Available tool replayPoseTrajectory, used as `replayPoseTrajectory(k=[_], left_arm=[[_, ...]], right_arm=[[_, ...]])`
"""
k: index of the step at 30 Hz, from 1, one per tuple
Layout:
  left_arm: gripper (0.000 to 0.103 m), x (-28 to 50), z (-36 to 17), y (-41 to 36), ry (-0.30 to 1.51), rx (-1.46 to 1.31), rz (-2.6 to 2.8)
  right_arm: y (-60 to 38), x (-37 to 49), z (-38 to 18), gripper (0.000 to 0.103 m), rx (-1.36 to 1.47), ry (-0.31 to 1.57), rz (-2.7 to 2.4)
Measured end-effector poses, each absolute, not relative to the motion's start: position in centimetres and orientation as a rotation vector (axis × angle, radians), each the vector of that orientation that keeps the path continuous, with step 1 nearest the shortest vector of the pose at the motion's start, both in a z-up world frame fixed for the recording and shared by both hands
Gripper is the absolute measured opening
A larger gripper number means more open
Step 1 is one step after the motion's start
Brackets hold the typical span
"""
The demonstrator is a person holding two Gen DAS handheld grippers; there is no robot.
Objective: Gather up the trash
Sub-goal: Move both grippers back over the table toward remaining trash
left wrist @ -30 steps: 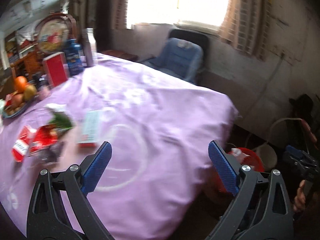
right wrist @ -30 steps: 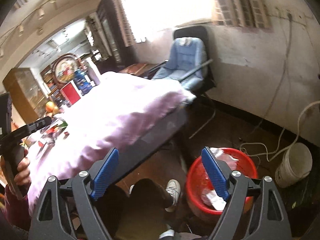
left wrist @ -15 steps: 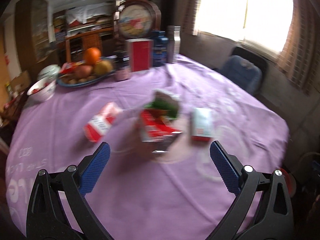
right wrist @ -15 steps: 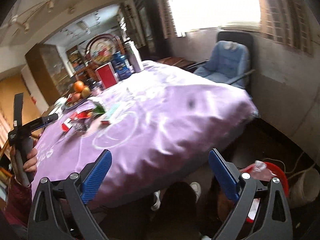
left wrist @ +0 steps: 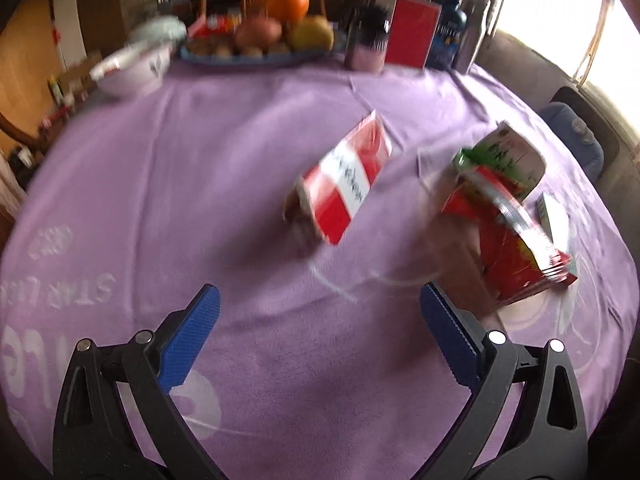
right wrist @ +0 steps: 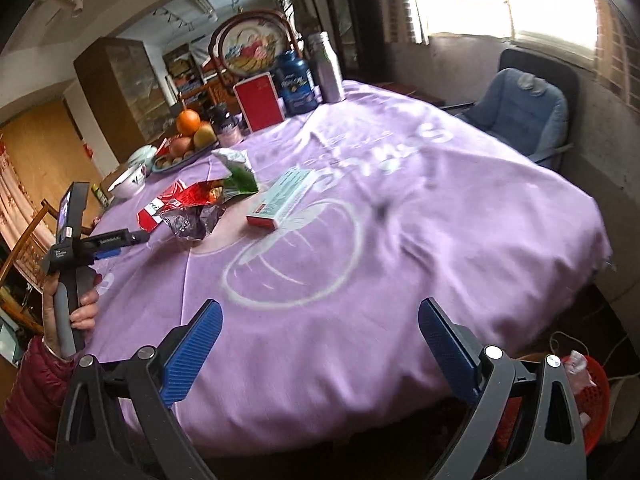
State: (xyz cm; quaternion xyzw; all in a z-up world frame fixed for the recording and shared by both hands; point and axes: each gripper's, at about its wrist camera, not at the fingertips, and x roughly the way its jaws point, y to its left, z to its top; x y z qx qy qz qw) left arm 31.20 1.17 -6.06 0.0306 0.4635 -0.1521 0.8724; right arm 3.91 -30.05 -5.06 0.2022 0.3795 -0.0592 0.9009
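Note:
On the purple tablecloth (left wrist: 200, 184) lie a red and white packet (left wrist: 344, 184), a crumpled red snack bag (left wrist: 516, 236) with a green and white wrapper (left wrist: 500, 156) behind it, and a pale teal carton (right wrist: 284, 196). My left gripper (left wrist: 316, 336) hovers open just short of the red and white packet, nothing between its blue pads. The right wrist view shows the same trash: red bag (right wrist: 188, 204), green wrapper (right wrist: 238, 172), with the left gripper (right wrist: 108, 244) held by a hand beside it. My right gripper (right wrist: 320, 340) stands wide open over the table's near edge, empty.
A fruit plate (left wrist: 256, 54), a white bowl (left wrist: 128, 68), a red box (left wrist: 412, 36), a dark jar (left wrist: 366, 44) and bottles line the table's far side. A blue chair (right wrist: 520, 116) stands at the right. The red bin (right wrist: 588, 396) with trash sits on the floor, lower right.
Both grippers swung away from the red bin on the floor toward the table. The left one closed in on the red and white packet. The right gripper's jaws widened slightly.

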Motion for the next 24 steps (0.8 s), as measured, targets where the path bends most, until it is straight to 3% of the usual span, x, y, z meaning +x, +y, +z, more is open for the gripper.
replayPoseTrajectory(k=[10,24], left_arm=[[0.097,30.5,-7.5,-0.2,0.978,0.193,-0.249],[0.098,30.3,-7.7,-0.3,0.933,0.167,-0.212]], right_arm=[[-26.6,13.8,-5.9,0.097,0.316,0.827,-0.035],[-26.1,23.4,-8.6,0.096,0.296,0.906,-0.100]])
